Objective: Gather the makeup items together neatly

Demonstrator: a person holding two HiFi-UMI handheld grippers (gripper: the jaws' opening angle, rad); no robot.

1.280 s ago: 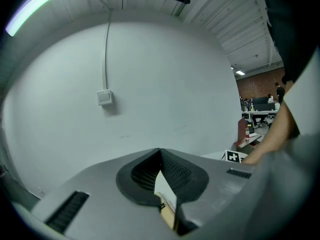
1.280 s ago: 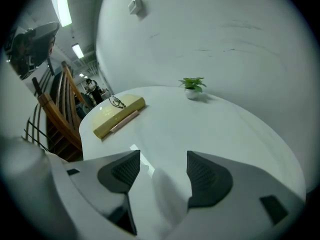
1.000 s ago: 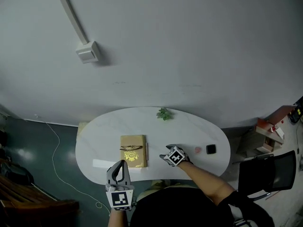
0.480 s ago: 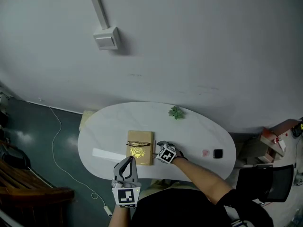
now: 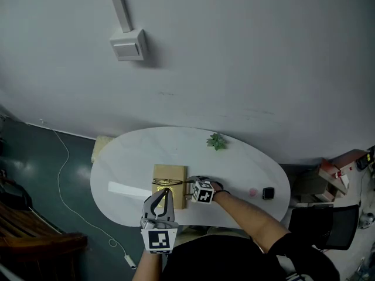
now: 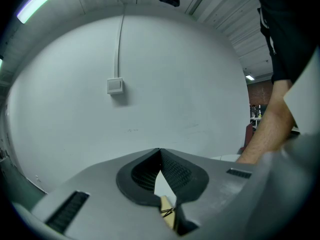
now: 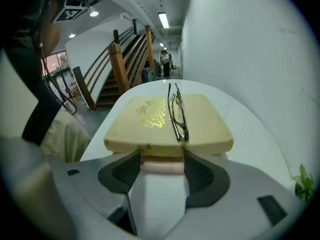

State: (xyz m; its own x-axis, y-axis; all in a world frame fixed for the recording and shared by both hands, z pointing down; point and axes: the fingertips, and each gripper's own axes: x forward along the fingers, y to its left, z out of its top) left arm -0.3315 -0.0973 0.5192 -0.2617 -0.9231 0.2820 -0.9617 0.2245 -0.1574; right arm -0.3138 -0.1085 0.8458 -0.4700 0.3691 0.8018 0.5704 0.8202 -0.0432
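Note:
A gold box [image 5: 169, 175] lies on the white oval table [image 5: 135, 157] with a pair of glasses [image 7: 177, 115] on its lid. My right gripper [image 5: 191, 187] is at the box's right side, open. Its jaws stand wide apart, and a slim pink stick [image 7: 161, 165] lies crosswise between the tips, against the box [image 7: 165, 116]. A small pink item [image 5: 253, 192] and a small black item [image 5: 268, 192] sit far right on the table. My left gripper [image 5: 166, 192] hovers at the near table edge, shut and empty, its tips touching [image 6: 160, 150].
A small green plant [image 5: 217, 140] sits at the table's far edge, also low right in the right gripper view [image 7: 302, 181]. A white strip [image 5: 126, 189] lies left of the box. A curved white wall rises behind the table. A dark chair [image 5: 328, 224] stands at the right.
My right gripper has moved left from the table's middle up to the box's side. The left gripper has crept slightly forward and stays shut.

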